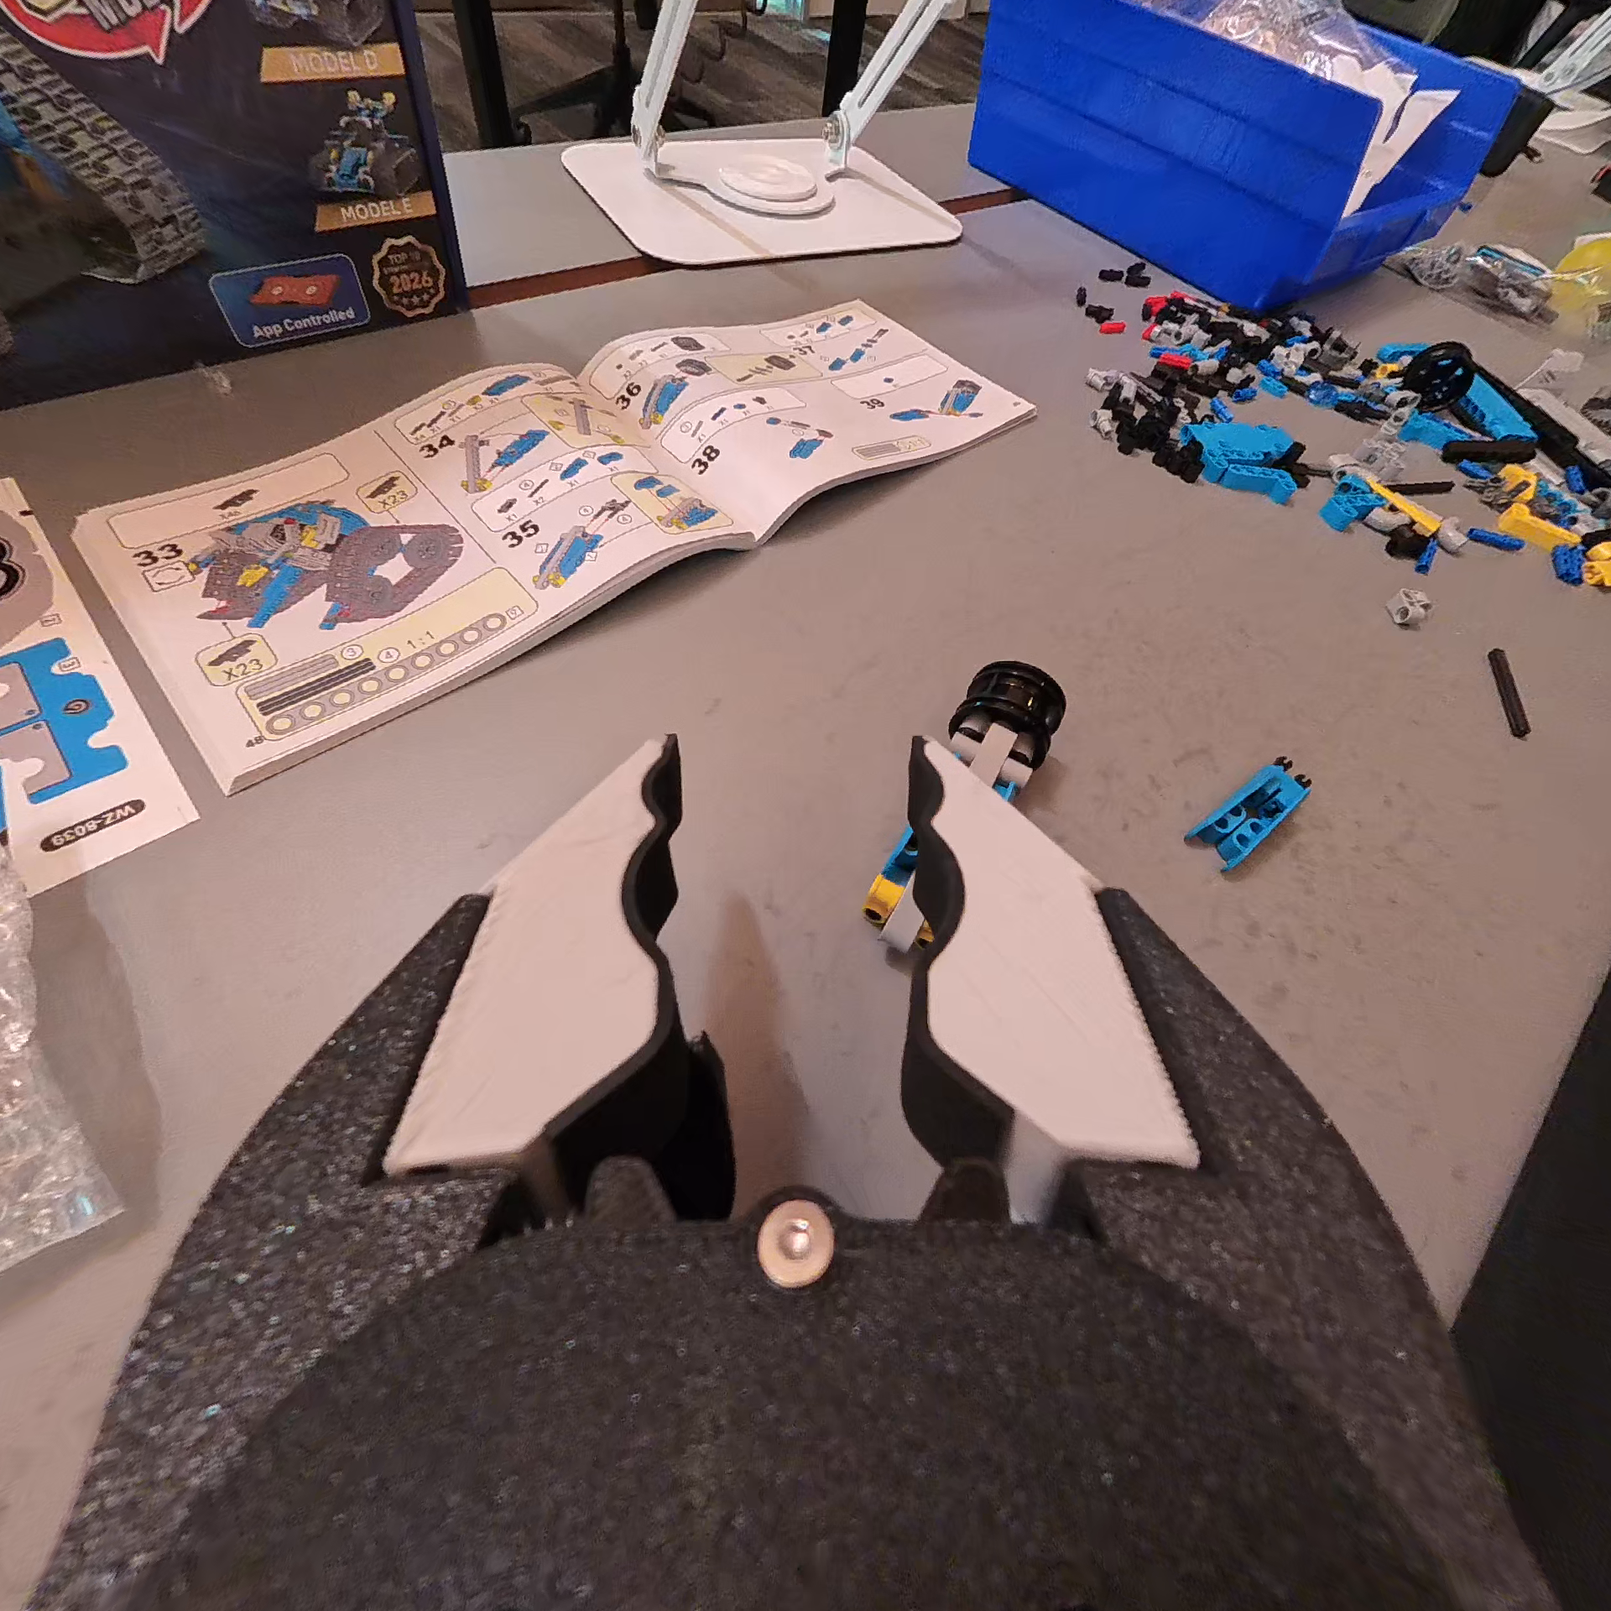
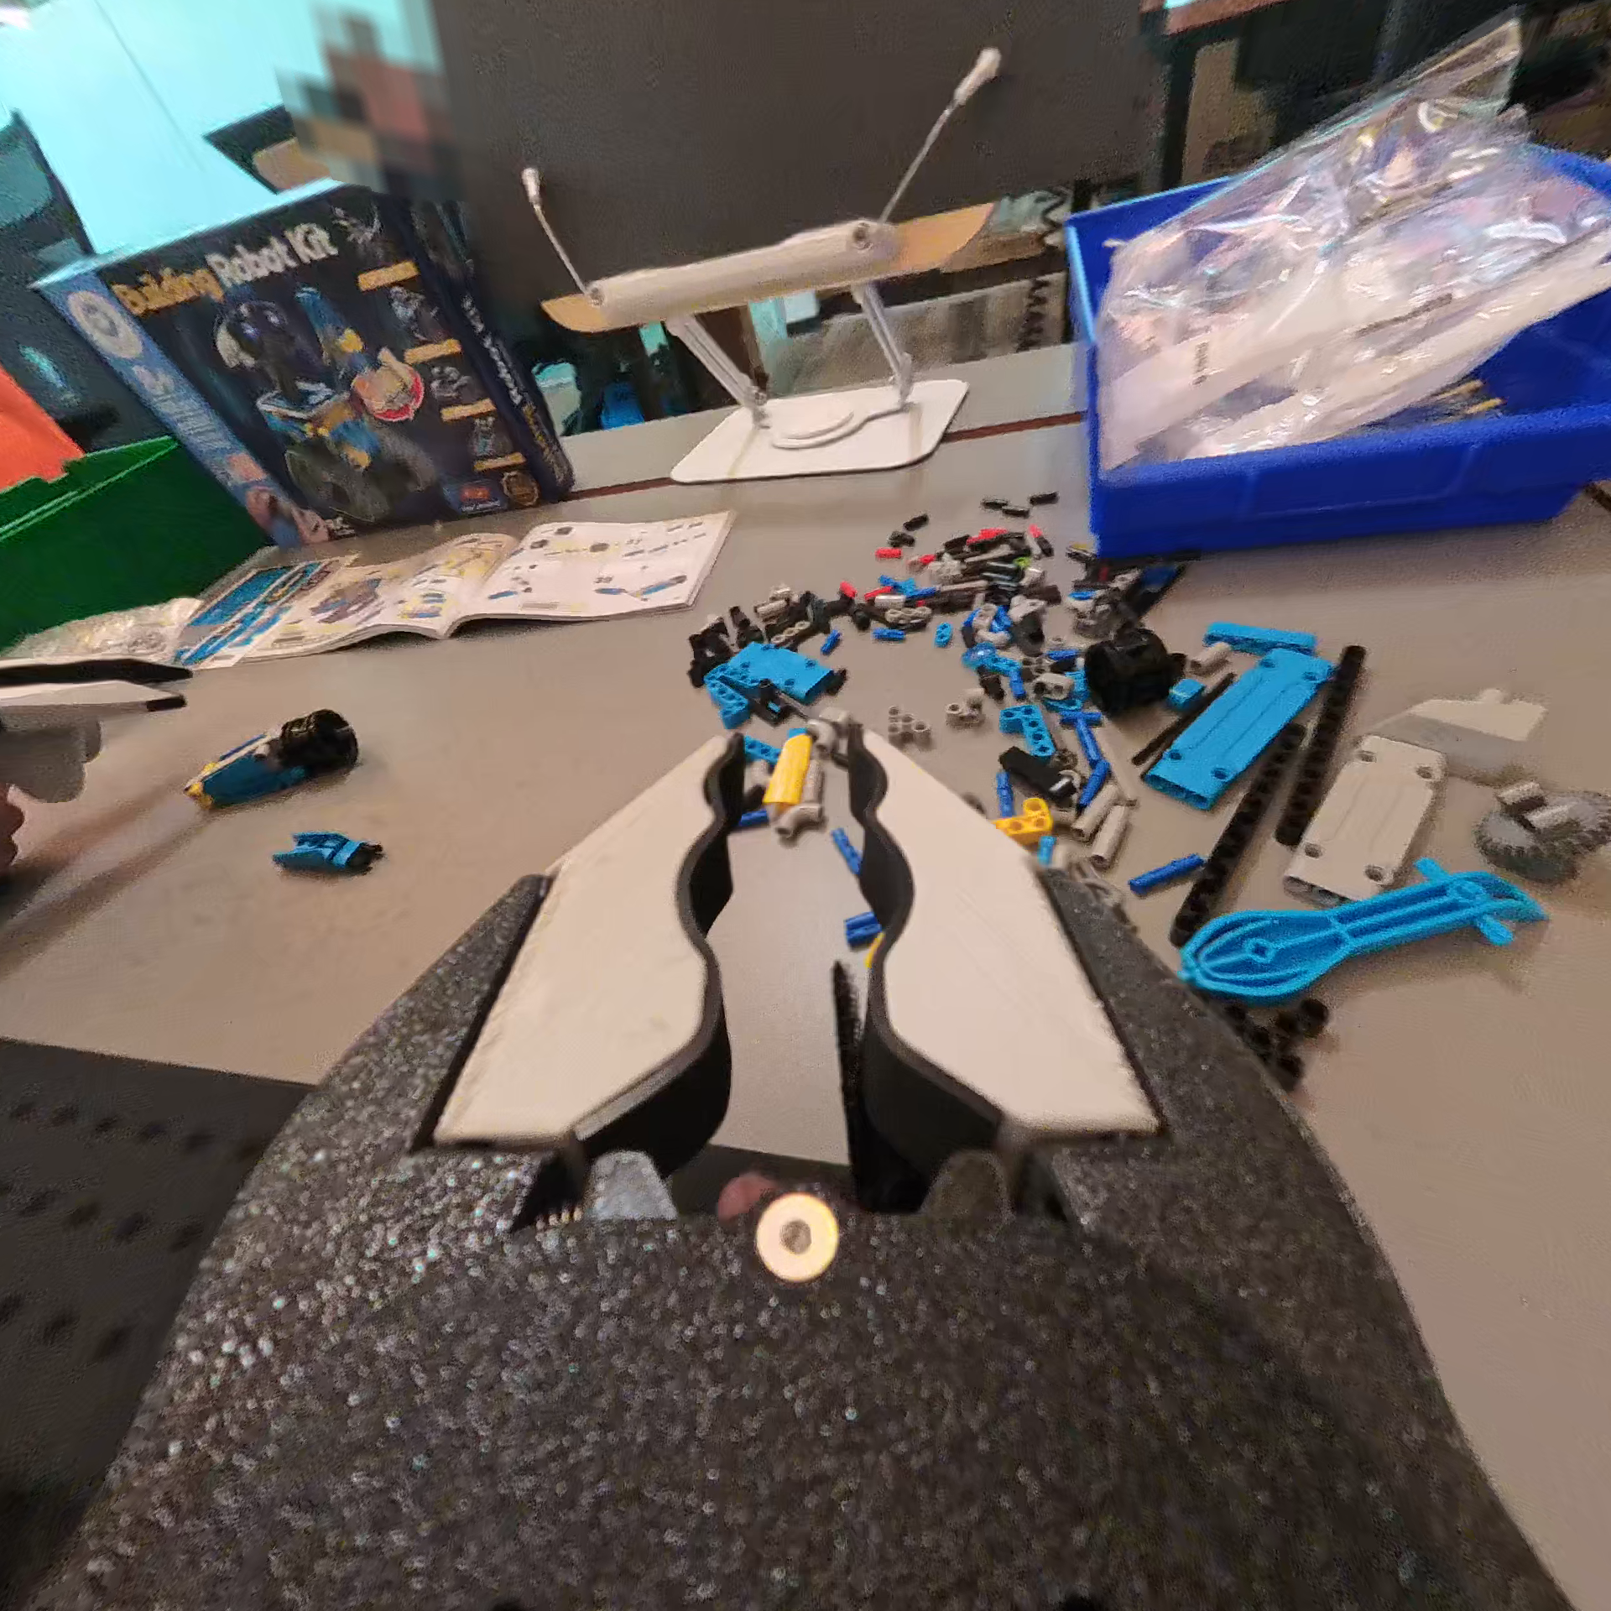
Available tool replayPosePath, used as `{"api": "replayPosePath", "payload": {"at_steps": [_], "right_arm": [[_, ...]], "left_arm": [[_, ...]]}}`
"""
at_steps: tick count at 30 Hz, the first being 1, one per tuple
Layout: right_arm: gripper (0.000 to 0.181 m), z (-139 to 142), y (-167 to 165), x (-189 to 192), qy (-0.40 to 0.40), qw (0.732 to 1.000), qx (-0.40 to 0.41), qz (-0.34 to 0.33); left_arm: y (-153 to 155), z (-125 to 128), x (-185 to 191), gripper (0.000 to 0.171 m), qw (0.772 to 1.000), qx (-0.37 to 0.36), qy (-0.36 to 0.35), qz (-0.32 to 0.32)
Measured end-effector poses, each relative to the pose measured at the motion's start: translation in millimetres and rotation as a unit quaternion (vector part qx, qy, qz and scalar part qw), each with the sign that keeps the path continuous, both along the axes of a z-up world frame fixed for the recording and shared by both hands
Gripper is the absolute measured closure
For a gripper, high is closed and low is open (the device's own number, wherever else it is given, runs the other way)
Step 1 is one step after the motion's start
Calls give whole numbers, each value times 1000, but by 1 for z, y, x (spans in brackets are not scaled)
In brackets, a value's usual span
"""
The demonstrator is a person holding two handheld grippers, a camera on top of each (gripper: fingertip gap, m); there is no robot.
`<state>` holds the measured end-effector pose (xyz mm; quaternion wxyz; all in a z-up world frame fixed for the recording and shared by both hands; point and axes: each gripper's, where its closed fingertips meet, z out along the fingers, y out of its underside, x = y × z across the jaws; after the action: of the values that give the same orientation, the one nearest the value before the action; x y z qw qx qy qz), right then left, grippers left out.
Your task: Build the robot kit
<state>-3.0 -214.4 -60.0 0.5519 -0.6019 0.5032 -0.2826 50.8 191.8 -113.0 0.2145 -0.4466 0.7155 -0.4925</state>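
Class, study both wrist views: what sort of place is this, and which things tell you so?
Probably a hobby or lab workbench for building a toy kit: a grey table bears an open instruction booklet, a pile of small plastic building parts and the kit's box.

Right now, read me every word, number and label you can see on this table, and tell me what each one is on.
I leave the wording itself unquoted; these things bear print:
Dark blue kit box: titles, model captions, badges.
Open instruction booklet: step numbers, part counts.
Sticker sheet: a code label.
Clear bags in the blue bin: too blurred to read.
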Motion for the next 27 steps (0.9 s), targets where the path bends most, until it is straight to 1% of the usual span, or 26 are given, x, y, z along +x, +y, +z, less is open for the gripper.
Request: {"api": "replayPosePath", "payload": {"at_steps": [3, 4, 7, 8, 9, 10, 12, 13, 15, 16, 18, 19, 20, 21, 22, 24, 25, 27], "right_arm": [[156, -9, -5, 0, 30, 999, 7, 10], [152, -12, -6, 1, 38, 999, 14, 13], [152, -18, -6, -2, 69, 995, 67, 17], [154, -14, -3, -6, 62, 994, 88, 33], [162, -10, -1, -8, 53, 992, 101, 45], [169, -10, -2, -9, 53, 993, 99, 45], [166, -18, -10, -7, 66, 995, 63, 27], [161, -22, -15, -6, 70, 997, 44, 13], [162, -29, -23, -4, 81, 997, 17, -9], [163, -31, -26, -4, 86, 996, 8, -12], [174, -31, -27, -6, 84, 996, -2, -6], [166, -30, -31, -5, 84, 996, -2, -14], [148, -30, -35, -4, 85, 996, 2, -24], [135, -30, -37, -4, 87, 996, 8, -30], [130, -30, -39, -4, 89, 996, 12, -31], [129, -31, -42, -4, 92, 995, 5, -33], [132, -32, -42, -5, 97, 995, 0, -28], [135, -34, -47, -5, 101, 994, -12, -39]], "left_arm": [[0, 0, -1, 120, 1000, -4, 3, -2], [0, 0, -2, 120, 1000, -6, 3, -2], [-1, 0, -1, 120, 1000, -8, 6, -4], [-1, -1, -2, 120, 1000, -7, 9, -5], [-1, -2, -2, 120, 1000, -7, 10, -6], [-2, -2, -2, 120, 1000, -6, 10, -7], [-2, -1, -2, 120, 1000, -6, 8, -7], [-2, -1, -2, 120, 1000, -6, 9, -8], [-3, -2, -3, 120, 1000, -7, 12, -12], [-4, -2, -4, 120, 1000, -7, 12, -13], [-4, -2, -4, 120, 1000, -7, 12, -14], [-4, -2, -4, 120, 1000, -7, 13, -14], [-4, -3, -4, 120, 1000, -7, 14, -15], [-4, -3, -4, 120, 1000, -6, 15, -15], [-5, -3, -4, 120, 1000, -6, 16, -16], [-6, -4, -4, 120, 1000, -6, 18, -18], [-6, -4, -5, 120, 1000, -6, 19, -19], [-6, -5, -5, 120, 1000, -4, 20, -20]]}}
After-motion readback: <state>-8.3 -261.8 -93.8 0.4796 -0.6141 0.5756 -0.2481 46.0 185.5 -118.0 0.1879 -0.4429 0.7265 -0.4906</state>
